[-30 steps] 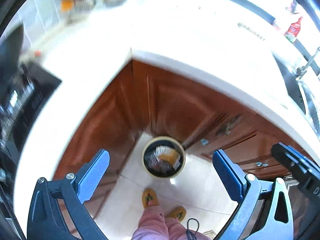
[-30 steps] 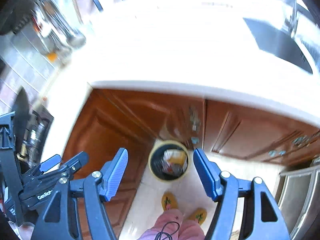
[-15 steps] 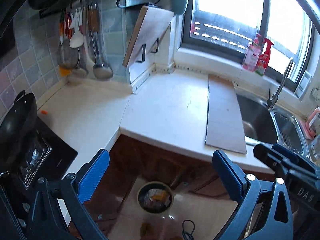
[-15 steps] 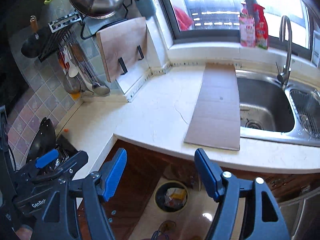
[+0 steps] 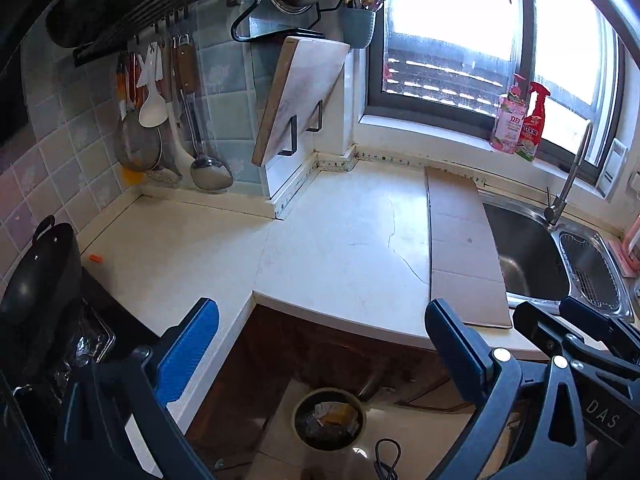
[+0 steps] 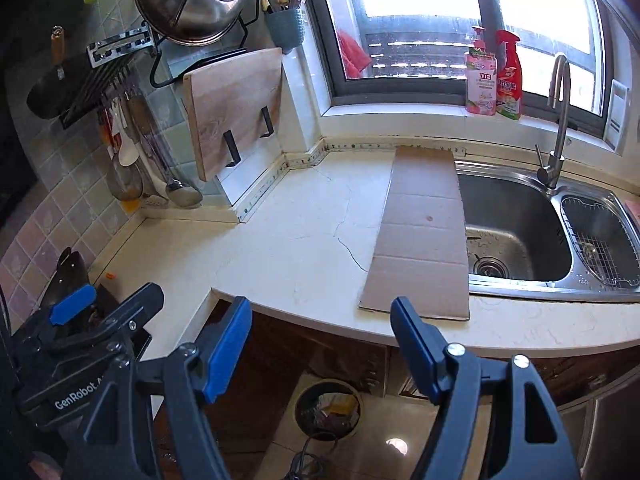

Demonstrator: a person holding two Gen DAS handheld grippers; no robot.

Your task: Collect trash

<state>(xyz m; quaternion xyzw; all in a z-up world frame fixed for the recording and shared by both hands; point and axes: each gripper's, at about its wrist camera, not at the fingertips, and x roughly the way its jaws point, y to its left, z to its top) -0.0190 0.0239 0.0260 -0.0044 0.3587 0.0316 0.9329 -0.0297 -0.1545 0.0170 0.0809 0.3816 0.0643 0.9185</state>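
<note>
left claw (image 5: pixel 320 344): wide apart, holding nothing | right claw (image 6: pixel 320 336): wide apart, holding nothing | trash bin (image 5: pixel 329 418): on floor below both claws, under surface (image 5: pixel 340 248) edge | cardboard sheet (image 6: pixel 424 232): flat on surface beside sink (image 6: pixel 516 228)

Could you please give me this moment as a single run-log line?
left tool: open, empty | right tool: open, empty | cardboard sheet: flat on counter beside sink | trash bin: on floor, holds trash

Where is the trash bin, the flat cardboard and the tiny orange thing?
trash bin (image 5: pixel 329 420), left wrist view, on the trash inside it.
flat cardboard (image 6: pixel 424 232), right wrist view, on the middle of its top face.
tiny orange thing (image 5: pixel 95 258), left wrist view, on its middle, on the counter.
</note>
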